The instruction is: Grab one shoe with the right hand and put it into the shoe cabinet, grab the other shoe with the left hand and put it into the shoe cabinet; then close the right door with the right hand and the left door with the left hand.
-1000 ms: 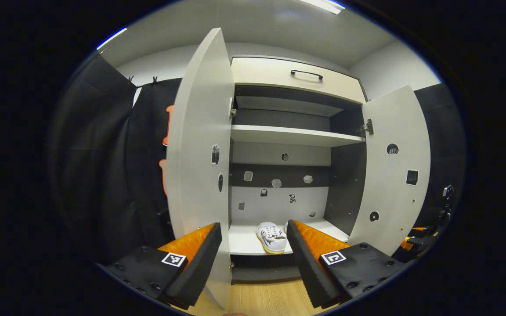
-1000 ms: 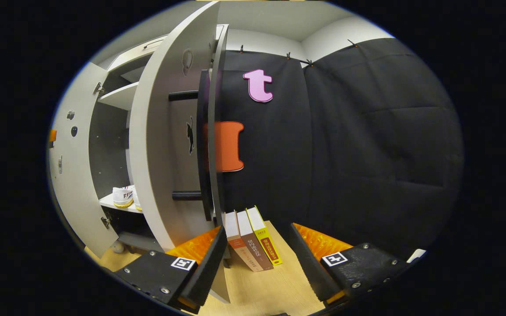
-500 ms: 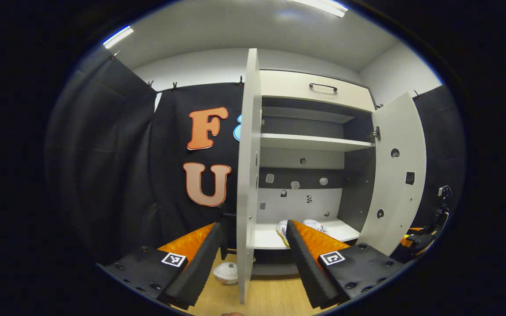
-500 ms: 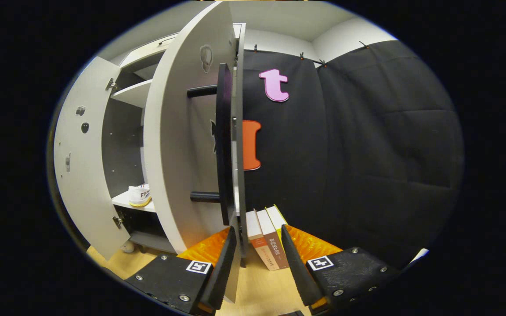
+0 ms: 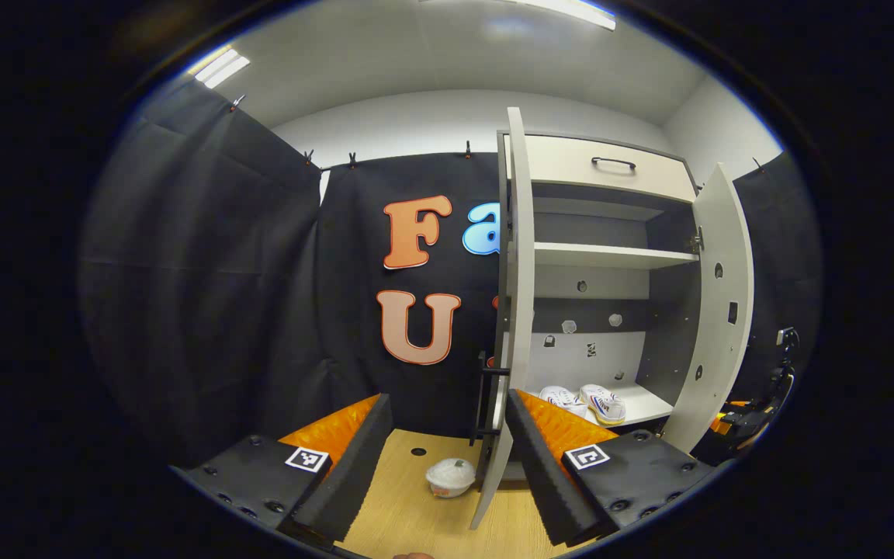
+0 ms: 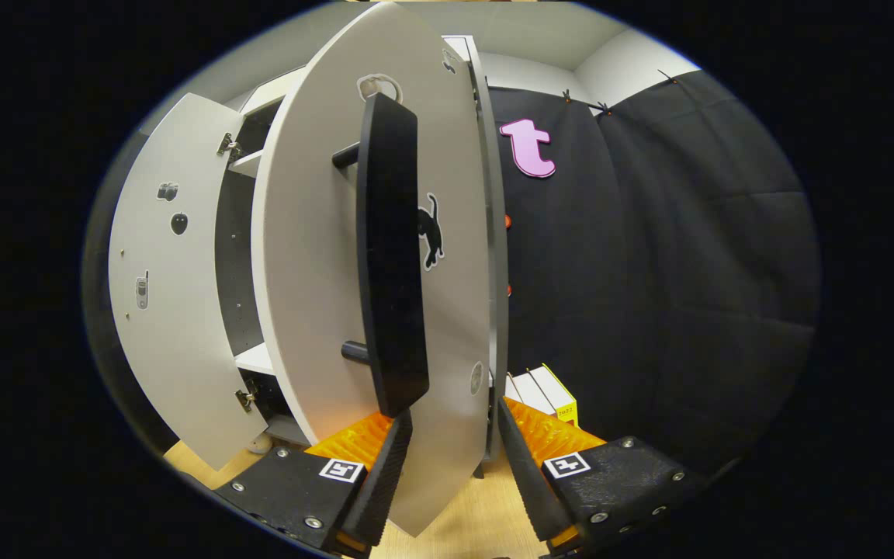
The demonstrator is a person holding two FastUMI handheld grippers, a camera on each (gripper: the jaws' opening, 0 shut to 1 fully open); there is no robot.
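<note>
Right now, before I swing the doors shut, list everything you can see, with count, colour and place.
Shoe cabinet: one, pale grey outside, dark inside, doors open.
Shoes: two, white, side by side on the bottom shelf.
Left door: one, pale grey, edge-on between the left gripper's fingers.
Right door: one, pale grey, close ahead of the right gripper.
Door handle: one, black, long, on the right door.
Drawer: one, cream with a black handle, at the cabinet's top.
Bowl: one, white, on the wooden floor beside the left door.
Books: a few, one yellow, on the floor behind the right door.
Left gripper: open, orange and black.
Right gripper: open, orange and black.
</note>
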